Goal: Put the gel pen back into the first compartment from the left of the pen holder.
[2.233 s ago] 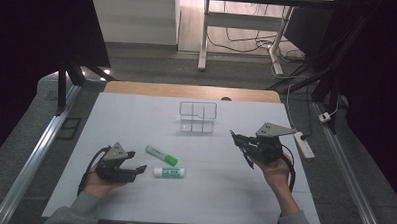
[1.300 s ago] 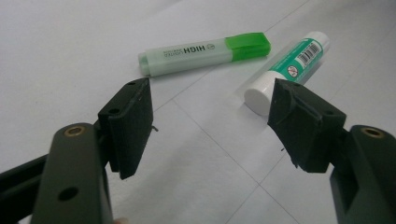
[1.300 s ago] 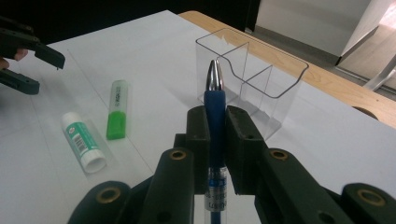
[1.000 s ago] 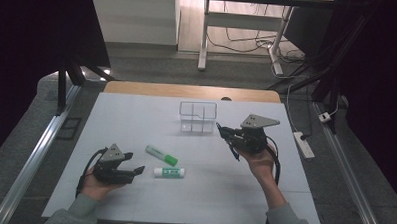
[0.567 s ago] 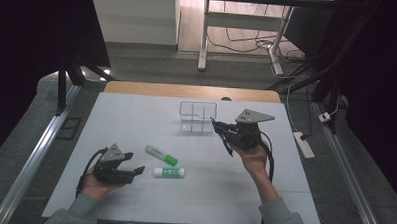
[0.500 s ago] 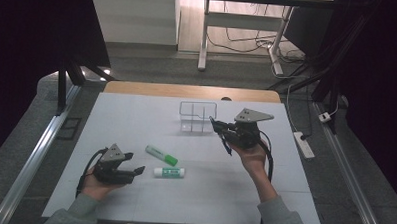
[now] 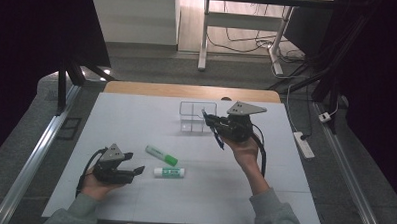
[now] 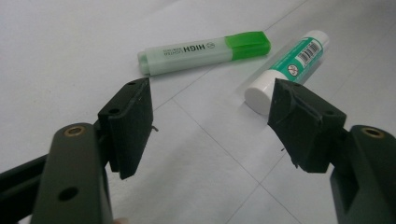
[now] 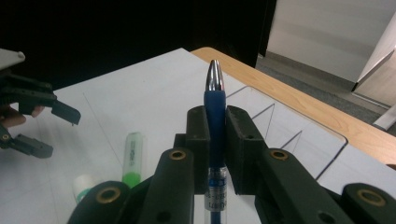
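Left hand-held gripper (image 7: pixel 134 171): you hold it low at the near left of the white tabletop (image 7: pixel 136 120), jaws spread wide, nothing between them.
Glue stick: the white-capped, green-labelled glue stick (image 8: pixel 285 70) lies just ahead of that gripper; the pale green highlighter with a bright green cap (image 8: pixel 203 51) lies just beyond it.
Right hand-held gripper (image 9: pixel 215 128): clenched on the blue ballpoint pen (image 9: pixel 215 100), silver tip pointing away from you.
Pen handling: probably light, stiff and smooth; keep your grip on the barrel so it won't swivel.
Container: the clear box with dividers (image 7: pixel 196 117) sits farthest back, just beside the pen; its compartments look empty.
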